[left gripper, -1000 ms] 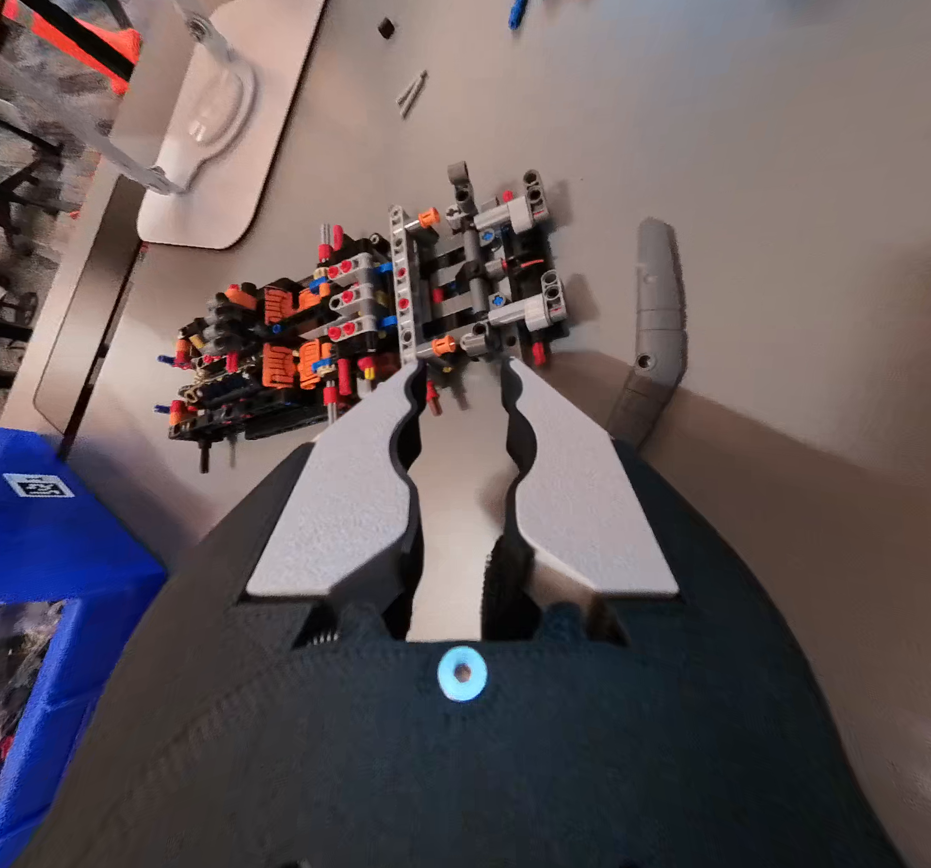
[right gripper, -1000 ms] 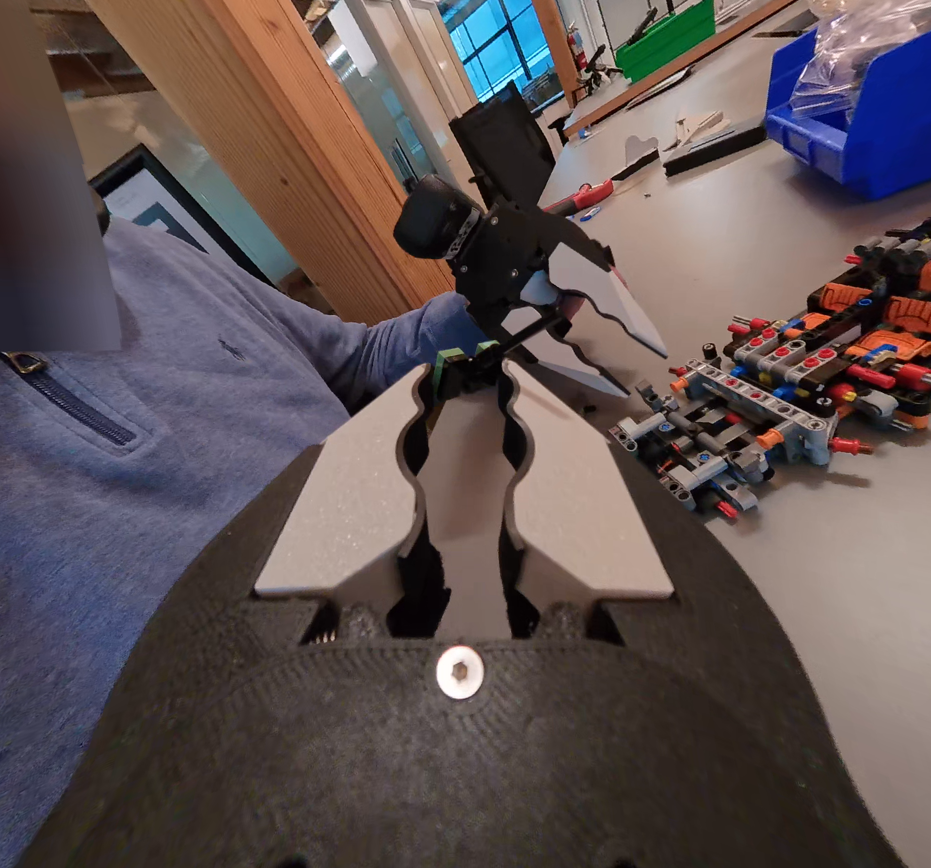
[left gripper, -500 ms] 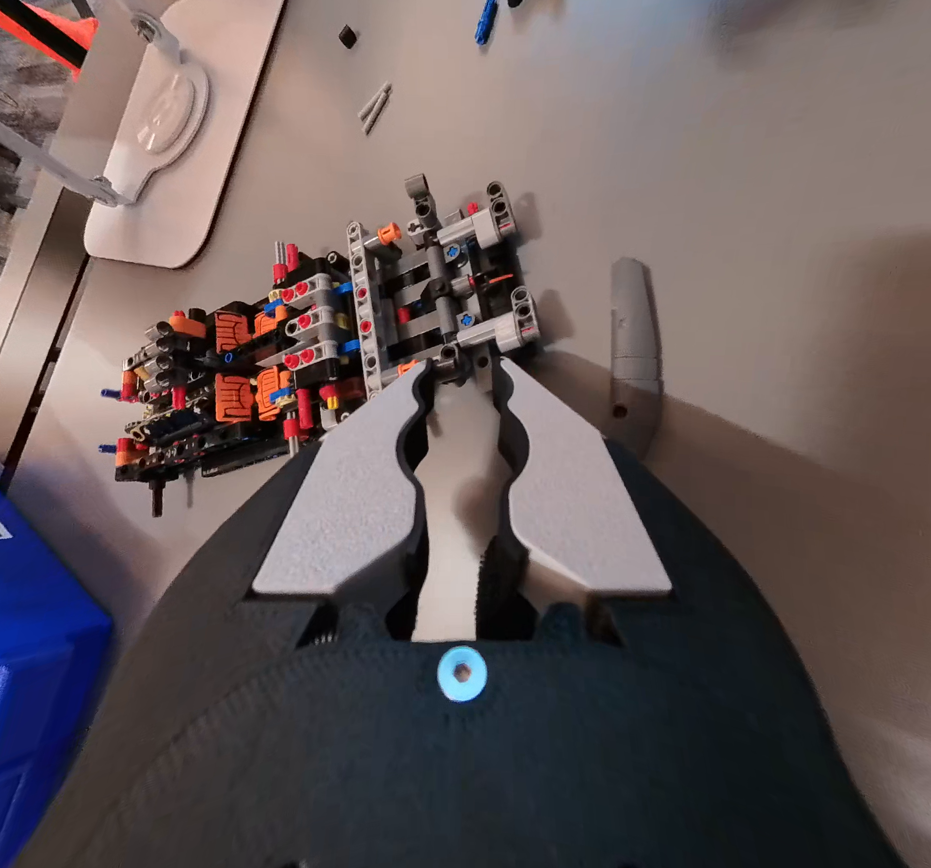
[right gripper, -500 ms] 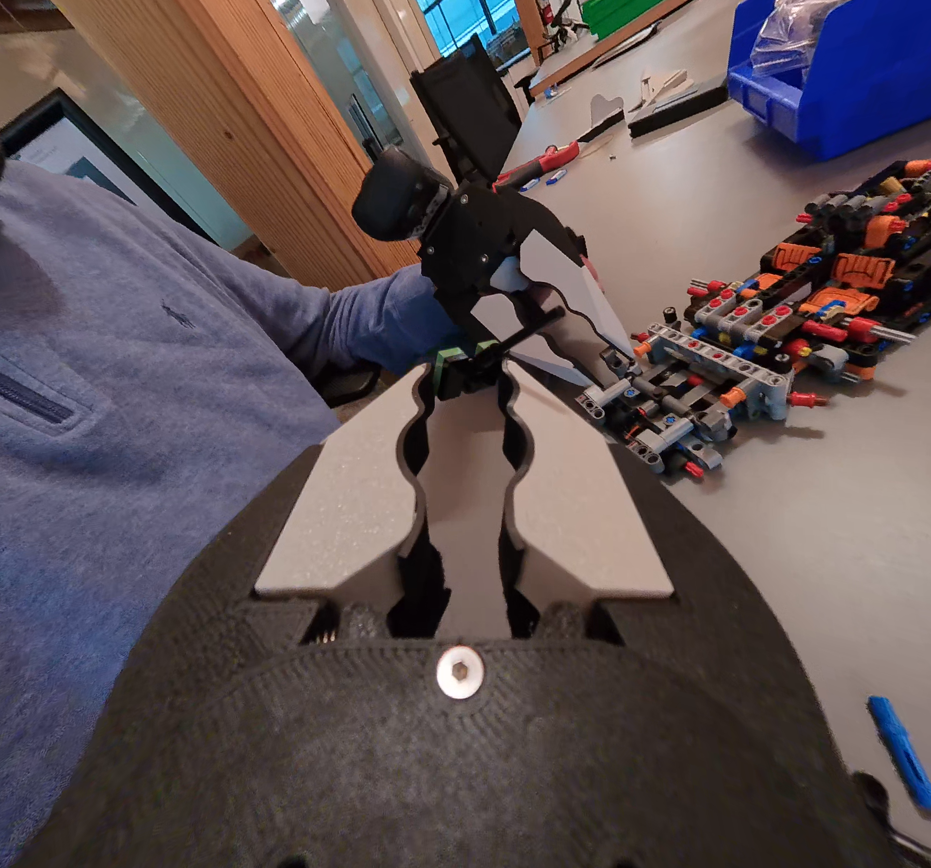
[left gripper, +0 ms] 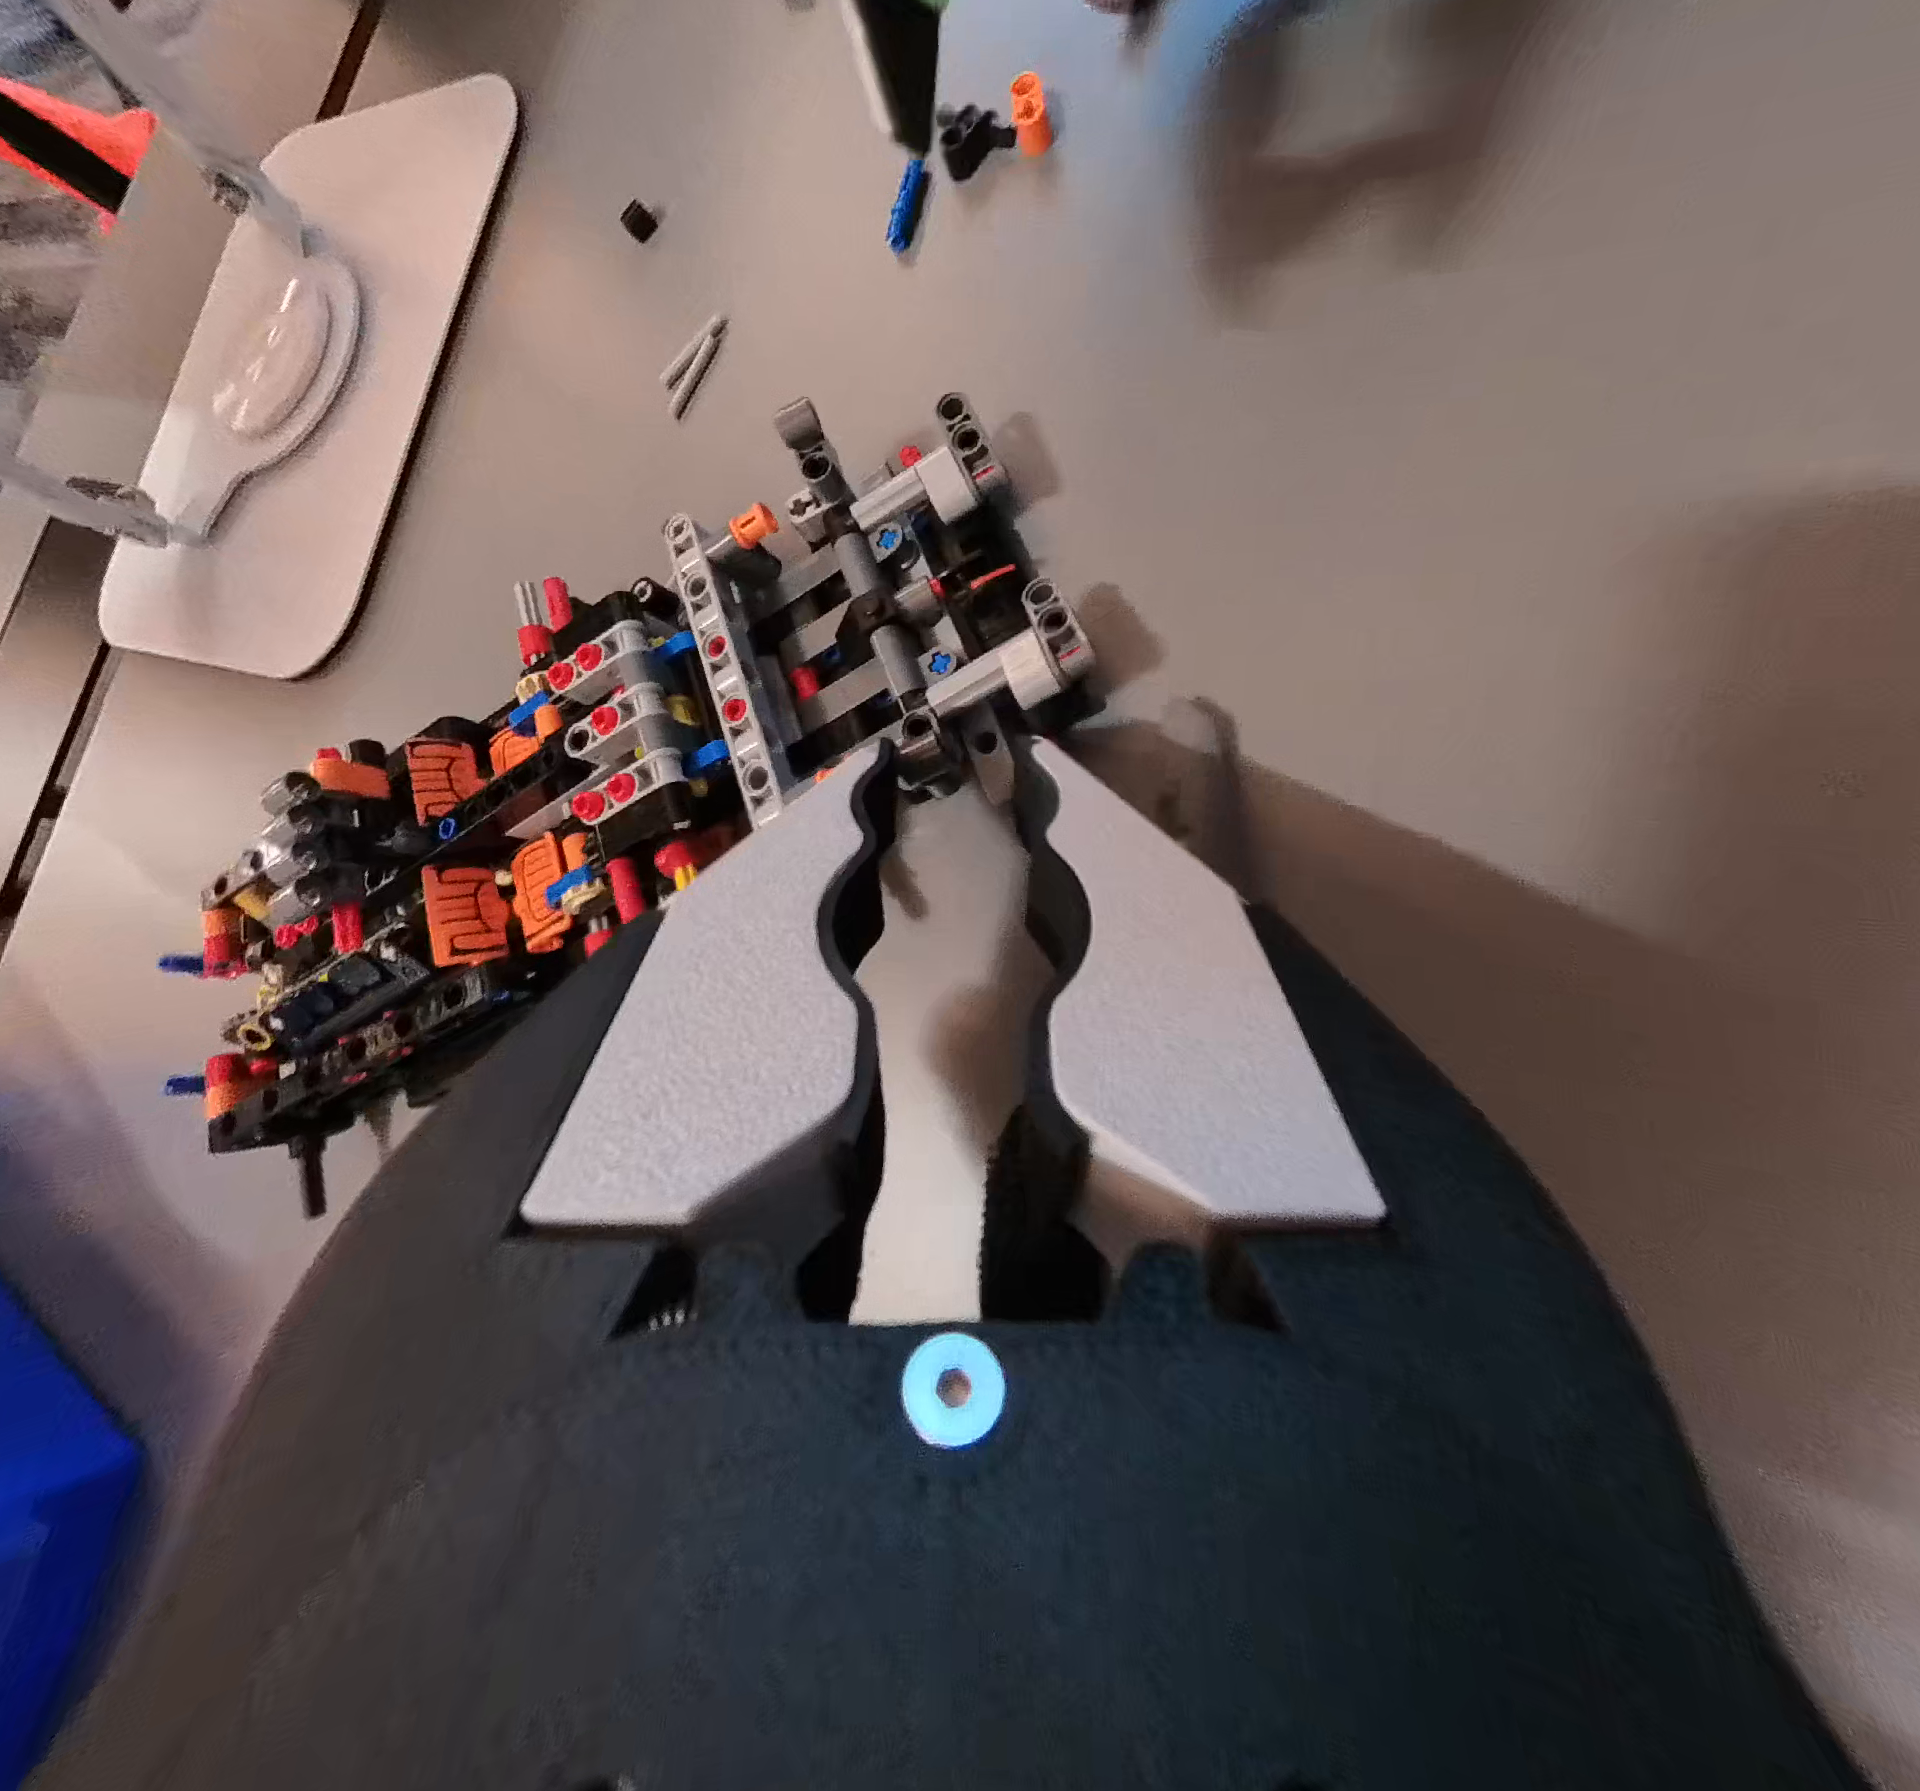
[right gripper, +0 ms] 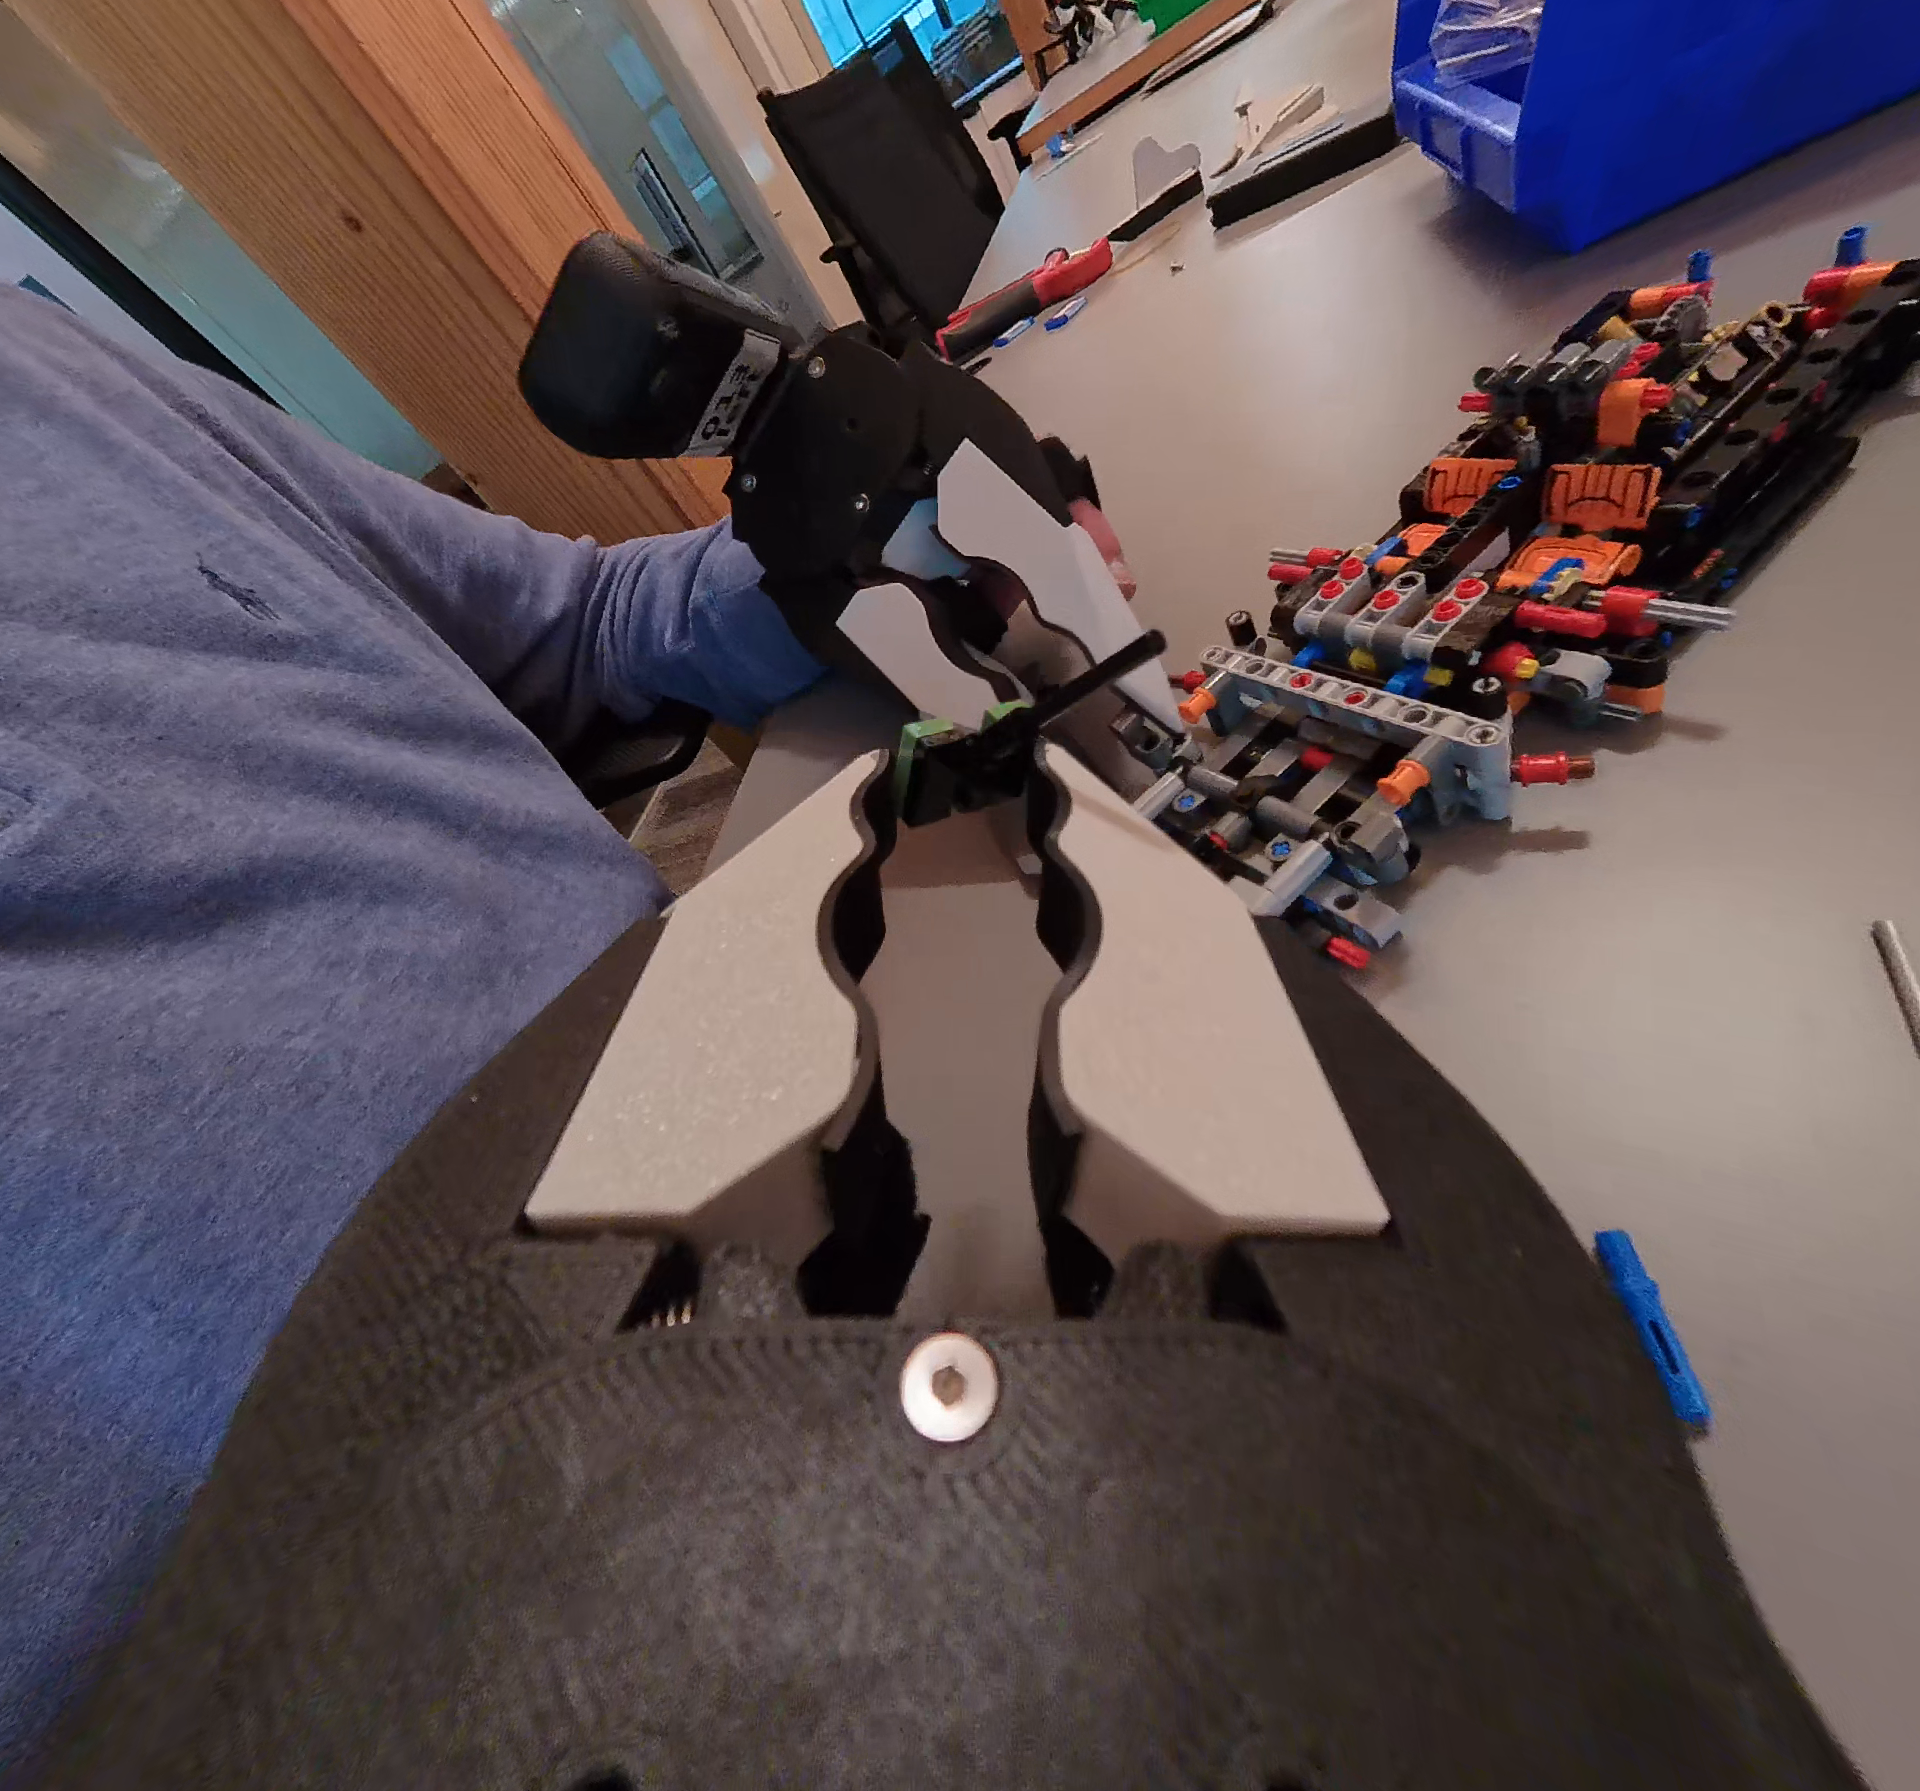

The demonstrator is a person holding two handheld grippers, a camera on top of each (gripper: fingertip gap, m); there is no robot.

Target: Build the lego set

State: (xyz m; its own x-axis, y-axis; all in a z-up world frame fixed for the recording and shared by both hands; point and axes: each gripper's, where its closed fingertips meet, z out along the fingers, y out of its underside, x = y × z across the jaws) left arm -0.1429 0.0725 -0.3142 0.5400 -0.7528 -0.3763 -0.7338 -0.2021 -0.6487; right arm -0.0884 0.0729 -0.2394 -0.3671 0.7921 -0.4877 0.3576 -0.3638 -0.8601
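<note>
Left gripper (left gripper: 951, 777) pinches the chassis (left gripper: 883, 598) end; right gripper (right gripper: 961, 775) holds a green-black piece (right gripper: 951, 767) whose axle may miss, jolting the chassis loose

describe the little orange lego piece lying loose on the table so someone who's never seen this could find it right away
Start at the long lego build on the grey table, then look past its grey-framed end to the few loose parts. The orange piece is a short tube touching a black connector, right of a blue pin; it is the only loose orange part.
</note>
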